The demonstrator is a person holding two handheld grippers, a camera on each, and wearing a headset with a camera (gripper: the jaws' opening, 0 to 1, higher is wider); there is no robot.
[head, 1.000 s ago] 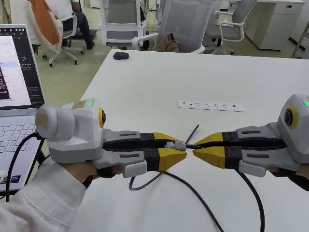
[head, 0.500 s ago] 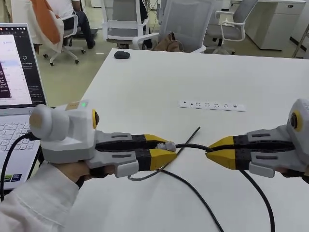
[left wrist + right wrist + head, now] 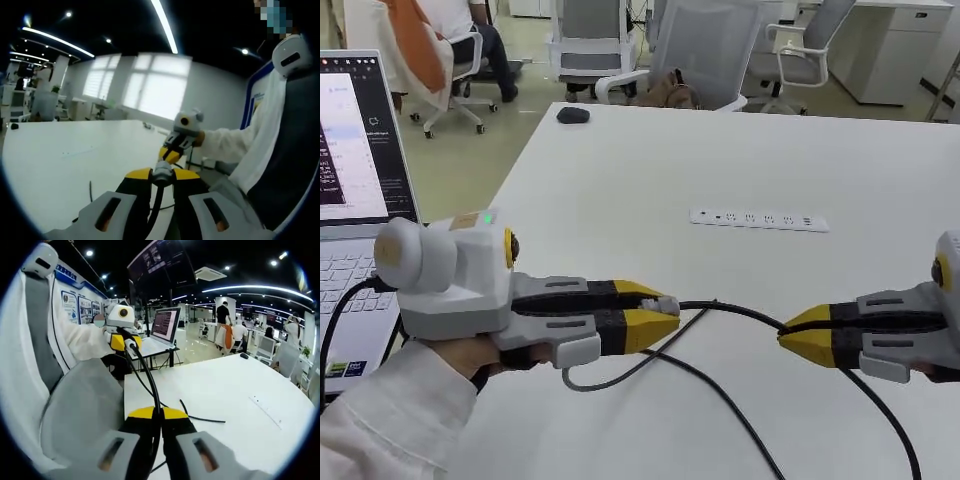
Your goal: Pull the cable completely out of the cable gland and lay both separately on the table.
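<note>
Head view: left hand-held gripper [image 3: 670, 313] pinches cable gland [image 3: 665, 301], right hand-held gripper [image 3: 783, 338] cable [image 3: 735, 309]; power strip [image 3: 760, 219] behind.

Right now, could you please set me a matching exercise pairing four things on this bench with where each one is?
Things:
1. small grey cable gland
2. thin black cable
3. long white power strip
4. dark computer mouse

Places:
A. lying flat in the middle of the white table
B. near the table's far left corner
C. clamped at the tip of the left gripper
D. running from the gland into the right gripper

Pairs: 1-C, 2-D, 3-A, 4-B.
</note>
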